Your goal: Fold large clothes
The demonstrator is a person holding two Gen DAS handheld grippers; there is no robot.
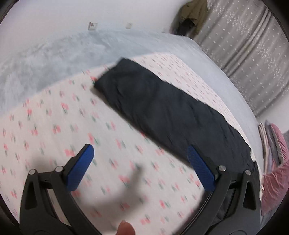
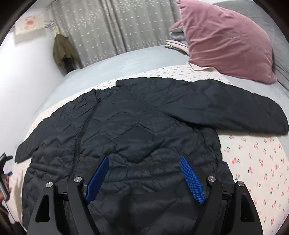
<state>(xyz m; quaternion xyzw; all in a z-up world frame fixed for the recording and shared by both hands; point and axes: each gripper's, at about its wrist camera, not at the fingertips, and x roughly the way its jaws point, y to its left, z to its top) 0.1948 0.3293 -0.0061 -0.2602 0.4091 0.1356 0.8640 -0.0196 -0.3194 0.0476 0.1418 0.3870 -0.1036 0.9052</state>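
A black quilted jacket (image 2: 130, 137) lies flat, front up and zipped, on a white cherry-print sheet (image 2: 256, 162) on the bed. Both sleeves spread outward; the right one (image 2: 225, 106) reaches toward a pink pillow. In the left wrist view one sleeve (image 1: 162, 112) runs diagonally across the sheet (image 1: 54, 126). My left gripper (image 1: 140, 155) is open and empty, above the sheet just beside the sleeve. My right gripper (image 2: 144, 168) is open and empty, hovering over the jacket's lower body. The left gripper also shows at the right wrist view's left edge (image 2: 4, 173).
A pink pillow (image 2: 227, 41) and folded fabric (image 2: 176, 42) lie at the head of the grey-blue bed (image 2: 117, 63). A grey curtain (image 2: 112, 27) and a hanging olive garment (image 2: 62, 50) stand behind. A white wall (image 1: 72, 16) borders the bed's far side.
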